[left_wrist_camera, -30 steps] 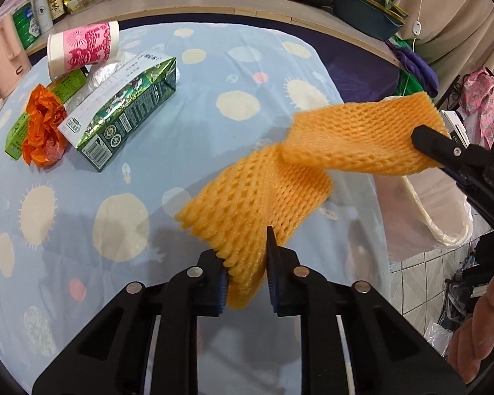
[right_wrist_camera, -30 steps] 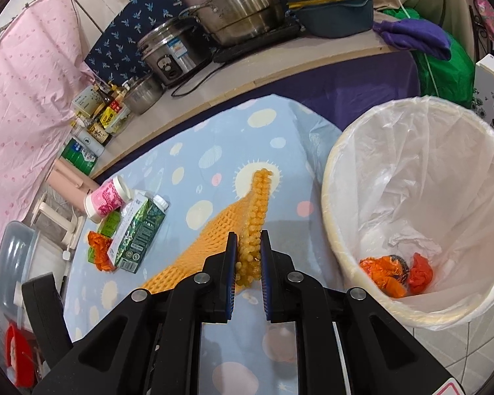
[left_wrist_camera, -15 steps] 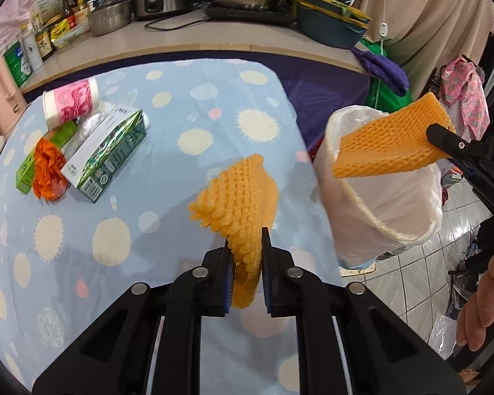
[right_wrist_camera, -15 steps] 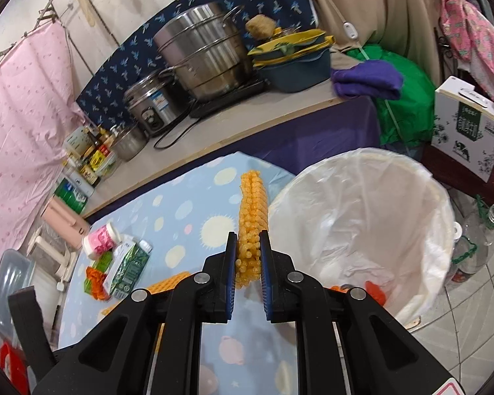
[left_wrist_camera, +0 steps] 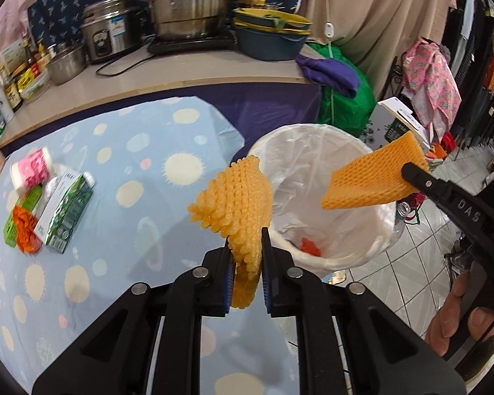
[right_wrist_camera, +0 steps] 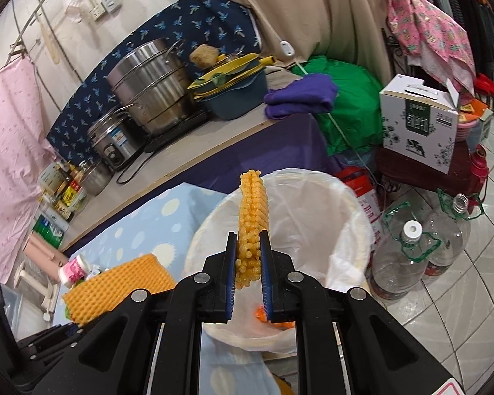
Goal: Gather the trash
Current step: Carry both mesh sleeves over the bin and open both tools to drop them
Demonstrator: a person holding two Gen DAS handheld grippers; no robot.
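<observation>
— Foam net (left_wrist_camera: 237, 194) clenched in our left claw (left_wrist_camera: 246, 247) beside the bin (left_wrist_camera: 387, 217)?
— Yes; our right claw (right_wrist_camera: 248, 247) grips another, apparently over the opening, nearer.

- Orange foam net pieces: two, one (left_wrist_camera: 237, 204) in the left gripper, one (left_wrist_camera: 375, 177) in the right
- Bins: one white-lined bin (left_wrist_camera: 313, 144)
- Green cartons on the table: one (left_wrist_camera: 66, 210)
- Pink cups: one (left_wrist_camera: 31, 171)
- Clear plastic bottles on the floor: two (right_wrist_camera: 401, 256) (right_wrist_camera: 451, 227)
- Steel pots: two (right_wrist_camera: 148, 79) (right_wrist_camera: 115, 141)
</observation>
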